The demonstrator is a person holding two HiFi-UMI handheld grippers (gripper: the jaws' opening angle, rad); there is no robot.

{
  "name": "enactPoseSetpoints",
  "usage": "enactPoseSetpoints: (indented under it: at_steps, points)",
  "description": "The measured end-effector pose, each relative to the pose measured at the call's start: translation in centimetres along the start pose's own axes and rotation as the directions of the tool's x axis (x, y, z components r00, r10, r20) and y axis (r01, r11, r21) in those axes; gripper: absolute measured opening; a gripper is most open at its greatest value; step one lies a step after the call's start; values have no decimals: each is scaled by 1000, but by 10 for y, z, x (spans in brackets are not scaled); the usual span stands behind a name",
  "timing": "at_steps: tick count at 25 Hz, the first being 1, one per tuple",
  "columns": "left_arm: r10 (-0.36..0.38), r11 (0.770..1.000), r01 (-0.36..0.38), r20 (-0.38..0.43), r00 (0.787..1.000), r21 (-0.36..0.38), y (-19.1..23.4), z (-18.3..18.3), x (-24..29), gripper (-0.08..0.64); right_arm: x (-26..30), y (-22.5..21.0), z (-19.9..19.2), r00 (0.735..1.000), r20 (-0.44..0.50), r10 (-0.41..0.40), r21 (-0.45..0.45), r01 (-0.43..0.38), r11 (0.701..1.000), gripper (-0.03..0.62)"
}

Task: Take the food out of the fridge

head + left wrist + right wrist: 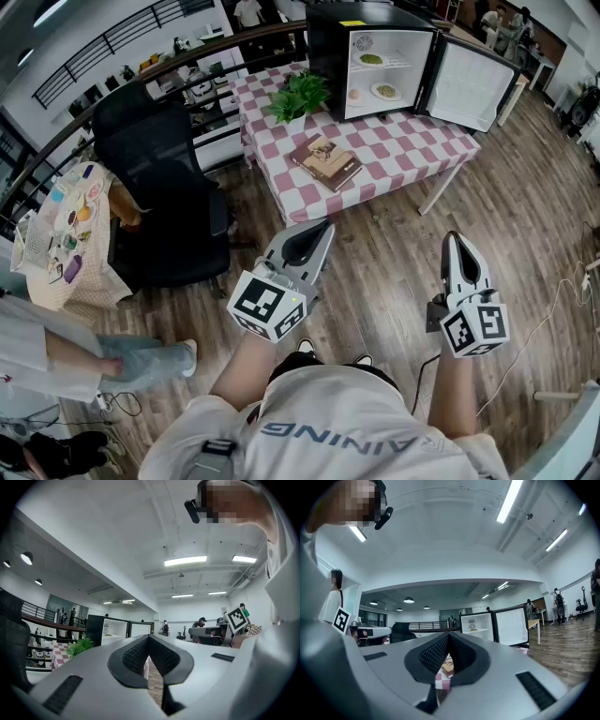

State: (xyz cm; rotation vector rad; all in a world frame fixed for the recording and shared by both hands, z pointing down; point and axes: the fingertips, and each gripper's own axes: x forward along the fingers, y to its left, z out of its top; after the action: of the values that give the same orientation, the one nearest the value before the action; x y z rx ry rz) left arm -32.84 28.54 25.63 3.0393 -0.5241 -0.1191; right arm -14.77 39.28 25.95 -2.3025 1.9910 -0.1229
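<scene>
A black mini fridge [328, 42] stands on a red-and-white checkered table [403, 141], its door [469, 84] swung open to the right. Inside it, a plate of green food [372, 59] sits on the upper shelf. A second plate [385, 91] and a small round item [353, 94] are on the lower shelf. My left gripper [323, 225] and right gripper [452, 236] are both shut and empty, held level over the wooden floor, well short of the table. The fridge [477, 620] shows far off beyond the right gripper's [449, 633] tips. The left gripper's [149, 637] tips meet.
A potted plant [300, 94] and a book [326, 159] lie on the table in front of the fridge. A black office chair [159, 187] stands at the left, beside a small table of items [70, 234]. A seated person's legs [141, 361] are lower left. A cable [562, 300] trails right.
</scene>
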Motion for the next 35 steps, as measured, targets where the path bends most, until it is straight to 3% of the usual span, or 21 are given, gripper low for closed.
enactPoseSetpoints:
  at_steps: [14,21,25,35]
  points:
    - [-5,1000,5,-24,1000,20,4,0,-5,5,6,9,-4,1000,10,13,13,-13,1000,20]
    - [-11,1000,11,-26,1000,10,5,-4,-3,5,6,18,-4,994,49,98,62,-101,993,20]
    - [-12,1000,12,-26,1000,5,11,-5,-5,5,12,23,-7,994,34,99,41,-100,994,20]
    - [-17,1000,16,-34,999,-10,57,-17,-28,5,45,48,-29,999,-8,49,90,-48,995,20]
